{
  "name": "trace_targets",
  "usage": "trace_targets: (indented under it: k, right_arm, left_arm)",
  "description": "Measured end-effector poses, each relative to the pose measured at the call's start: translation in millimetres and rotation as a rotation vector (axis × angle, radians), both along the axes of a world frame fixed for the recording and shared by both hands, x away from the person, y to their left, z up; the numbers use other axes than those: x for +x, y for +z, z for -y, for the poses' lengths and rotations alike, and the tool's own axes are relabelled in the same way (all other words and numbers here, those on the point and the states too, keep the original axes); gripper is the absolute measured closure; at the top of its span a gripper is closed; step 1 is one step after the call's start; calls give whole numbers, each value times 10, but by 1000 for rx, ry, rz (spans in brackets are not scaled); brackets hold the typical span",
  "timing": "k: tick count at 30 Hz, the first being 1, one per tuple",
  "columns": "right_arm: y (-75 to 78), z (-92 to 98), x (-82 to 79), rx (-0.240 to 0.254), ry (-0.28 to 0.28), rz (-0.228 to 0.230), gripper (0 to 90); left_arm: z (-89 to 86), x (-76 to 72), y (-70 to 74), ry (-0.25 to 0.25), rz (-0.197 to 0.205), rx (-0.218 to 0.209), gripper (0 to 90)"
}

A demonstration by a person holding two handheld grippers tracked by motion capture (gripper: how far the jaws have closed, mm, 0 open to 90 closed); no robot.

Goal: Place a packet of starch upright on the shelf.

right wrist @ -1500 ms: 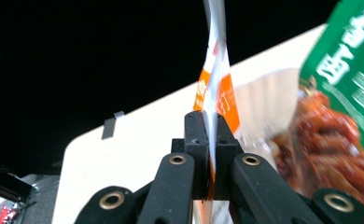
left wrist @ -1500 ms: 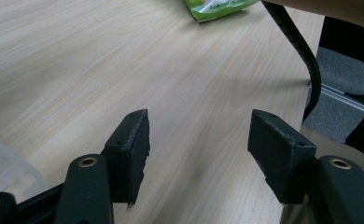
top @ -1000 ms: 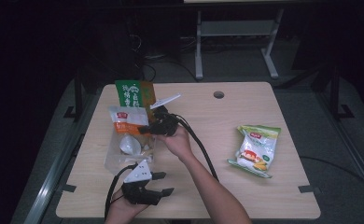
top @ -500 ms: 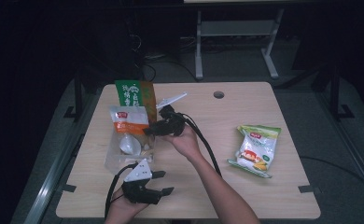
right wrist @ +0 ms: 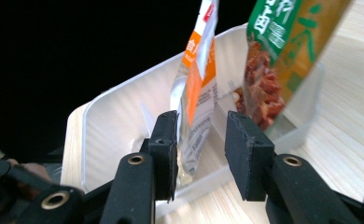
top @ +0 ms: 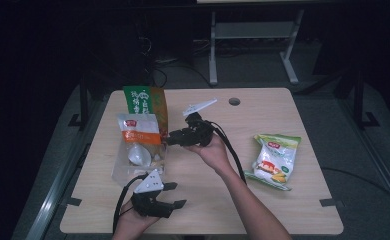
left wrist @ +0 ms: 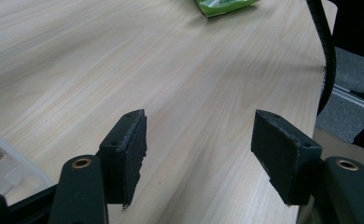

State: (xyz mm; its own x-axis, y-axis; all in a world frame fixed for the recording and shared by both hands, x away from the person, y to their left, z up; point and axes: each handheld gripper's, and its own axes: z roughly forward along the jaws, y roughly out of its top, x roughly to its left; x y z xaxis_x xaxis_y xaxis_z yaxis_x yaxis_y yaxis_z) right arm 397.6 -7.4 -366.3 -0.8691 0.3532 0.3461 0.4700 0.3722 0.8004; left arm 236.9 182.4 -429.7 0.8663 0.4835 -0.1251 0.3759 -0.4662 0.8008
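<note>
Right tongs [right wrist: 201, 154] centre frame, jaws partly apart, straddling bottom edge of orange-white packet [right wrist: 196, 98] standing in clear tray [right wrist: 105, 135]; not clamped. Green-orange bag [top: 145, 102] behind it in same tray. Left tongs [top: 175, 195] lower left, jaws wide, nothing between, over bare counter [top: 263, 105]. Green-white snack bag [top: 275, 160] right, well apart.

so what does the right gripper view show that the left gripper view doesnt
Right gripper view: a clear tray holding an orange packet, which sits between the open jaws, and a green packet beside it. Left gripper view: a cable, a bit of a green bag, and jaws wide open over bare wood. Both: the table.
</note>
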Motion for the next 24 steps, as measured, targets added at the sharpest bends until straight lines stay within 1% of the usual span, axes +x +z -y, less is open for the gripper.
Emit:
trace_targets:
  k: [1,2,4,5,6,8,10,11,12,13,14,15,16,19,21,22,24]
  right_arm:
    - [4,72,-11,-4,-10,2,618]
    - [4,72,-11,-4,-10,2,618]
    - [7,151,-19,-5,-16,7,610]
    - [14,234,-37,-2,-28,5,598]
    - [14,234,-37,-2,-28,5,598]
    - [14,321,-57,0,-40,11,591]
    - [17,414,-78,-5,-53,9,582]
    - [17,509,-96,-10,-63,7,575]
    - [17,509,-96,-10,-63,7,575]
    - [14,609,-119,-14,-72,10,571]
    - [14,609,-119,-14,-72,10,571]
    - [6,700,-147,-11,-92,2,550]
    - [6,700,-147,-11,-92,2,550]
    - [-22,839,-175,-19,-102,-7,532]
    - [-38,928,-206,-24,-115,-6,525]
    - [-56,995,-227,-19,-121,-14,521]
    - [-80,1070,-251,-19,-127,-20,513]
  left_arm:
    - [1,3,-1,-1,0,1,354]
    - [2,5,-1,-1,0,2,354]
    - [12,3,-7,-1,-5,-3,352]
    - [16,2,-9,-1,-7,-4,350]
    - [20,3,-14,-1,-6,-5,350]
    - [30,0,-18,1,-12,-4,349]
    - [34,6,-21,-8,-6,4,348]
    - [45,2,-26,-7,-13,2,346]
    - [45,2,-26,-7,-13,2,343]
    - [57,5,-37,-7,-17,-6,340]
    - [57,5,-37,-7,-17,-6,339]
    - [66,5,-42,-5,-19,-6,339]
    - [66,5,-42,-5,-19,-6,338]
    - [71,7,-47,-9,-13,-1,335]
    - [76,4,-52,-9,-17,1,335]
    - [78,4,-52,-9,-20,-1,333]
    - [79,4,-40,-14,-23,5,333]
